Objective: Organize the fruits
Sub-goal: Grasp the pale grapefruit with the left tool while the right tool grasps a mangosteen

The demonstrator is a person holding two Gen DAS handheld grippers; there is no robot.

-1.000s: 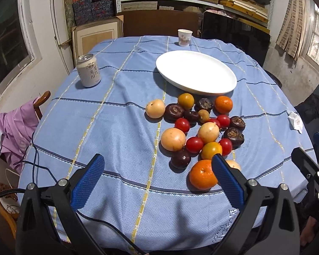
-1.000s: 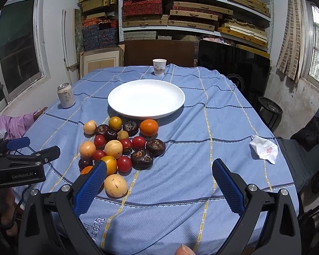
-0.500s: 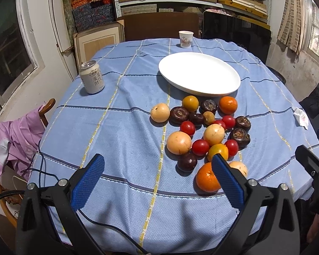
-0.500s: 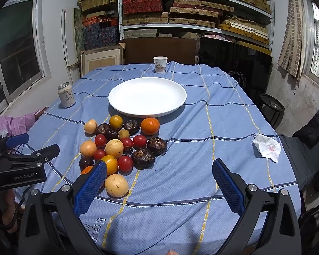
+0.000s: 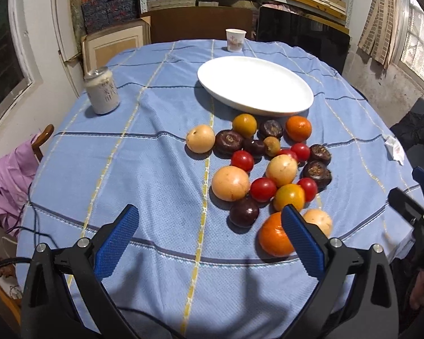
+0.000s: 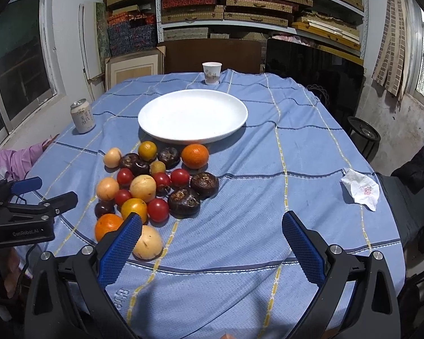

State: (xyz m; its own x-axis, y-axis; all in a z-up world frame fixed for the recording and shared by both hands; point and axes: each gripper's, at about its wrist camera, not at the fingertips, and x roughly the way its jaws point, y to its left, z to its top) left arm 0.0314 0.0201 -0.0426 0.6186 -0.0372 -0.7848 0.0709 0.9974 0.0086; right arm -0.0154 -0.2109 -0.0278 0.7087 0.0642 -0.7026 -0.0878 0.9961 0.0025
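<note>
A pile of fruit lies on the blue tablecloth: oranges (image 5: 274, 237) (image 6: 195, 156), pale round fruits (image 5: 230, 183) (image 6: 147, 242), red tomatoes (image 5: 263, 189) (image 6: 157, 210) and dark purple fruits (image 5: 244, 212) (image 6: 183, 201). A large empty white plate (image 5: 254, 84) (image 6: 192, 115) sits just behind the pile. My left gripper (image 5: 209, 234) is open and empty, low over the near table edge, with the pile just ahead to its right. My right gripper (image 6: 212, 240) is open and empty, right of the pile.
A drink can (image 5: 101, 90) (image 6: 82, 115) stands at the left. A paper cup (image 5: 234, 39) (image 6: 211, 73) stands at the far edge. A crumpled tissue (image 6: 360, 189) lies at the right. A chair with pink cloth (image 5: 8, 175) stands by the table's left side.
Both grippers have moved forward toward the table, so the fruit and plate look closer. Both stay open. No fruit has moved.
</note>
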